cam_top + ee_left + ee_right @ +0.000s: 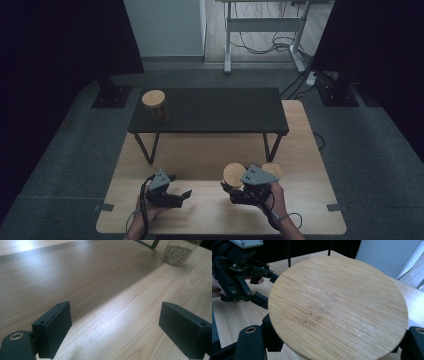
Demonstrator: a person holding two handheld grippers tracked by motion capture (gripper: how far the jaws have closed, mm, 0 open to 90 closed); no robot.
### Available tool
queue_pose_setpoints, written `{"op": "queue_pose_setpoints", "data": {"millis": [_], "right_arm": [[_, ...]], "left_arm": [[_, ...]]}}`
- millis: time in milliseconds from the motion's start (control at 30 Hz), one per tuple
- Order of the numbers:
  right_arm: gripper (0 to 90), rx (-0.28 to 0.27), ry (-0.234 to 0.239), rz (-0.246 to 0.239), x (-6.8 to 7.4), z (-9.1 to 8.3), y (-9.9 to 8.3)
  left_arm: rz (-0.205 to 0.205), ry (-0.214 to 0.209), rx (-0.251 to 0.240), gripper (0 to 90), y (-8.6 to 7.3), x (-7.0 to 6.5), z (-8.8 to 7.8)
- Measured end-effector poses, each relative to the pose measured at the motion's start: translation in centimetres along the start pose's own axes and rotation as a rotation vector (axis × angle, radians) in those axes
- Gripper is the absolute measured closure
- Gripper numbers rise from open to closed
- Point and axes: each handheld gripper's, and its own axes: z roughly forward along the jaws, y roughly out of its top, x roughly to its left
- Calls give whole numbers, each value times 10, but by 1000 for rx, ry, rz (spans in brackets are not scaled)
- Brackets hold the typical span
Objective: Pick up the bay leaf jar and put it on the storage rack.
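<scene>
High view: at the near edge of the wooden table (210, 160), the right gripper (239, 192) is seen clamped on a jar with a bamboo lid (233, 174), held clear of the surface towards the near right. In the right gripper view the lid (337, 307) is presented almost face-on and tilted, and both jaws are pressed against the body beneath it. A grip so low under a wide lid is judged liable to slip, and the contents could be shaken or the lid loosened if the tilt is increased.

A second jar (271, 170) is noted just beside the held one, towards the right edge; contact between the two is considered possible if the held jar is swung that way.

The left gripper (172, 195) is found near the near left edge, with its jaws standing wide apart and nothing between them over bare wood.

Farther off, a third lidded jar (155, 105) is placed at the left end of the black bench (220, 112). The bench's front edge is judged a likely obstruction if the held jar is carried across too low.
</scene>
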Motion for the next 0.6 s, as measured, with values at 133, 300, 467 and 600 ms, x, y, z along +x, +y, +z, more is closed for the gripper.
{"op": "queue_pose_setpoints", "data": {"millis": [133, 300, 467, 600], "right_arm": [[247, -2, -1, -7, 0, 0, 5], [247, -7, 9, -10, 0, -1, 11], [247, -15, 16, -11, -1, -3, 17], [247, -26, 24, -10, -4, -6, 21]], "left_arm": [[6, -2, 4, 108, 0, -2, 1], [7, 0, 6, 108, 0, -1, 1], [3, 4, 3, 108, 0, -1, 0], [5, 4, 4, 108, 0, -1, 1]]}}
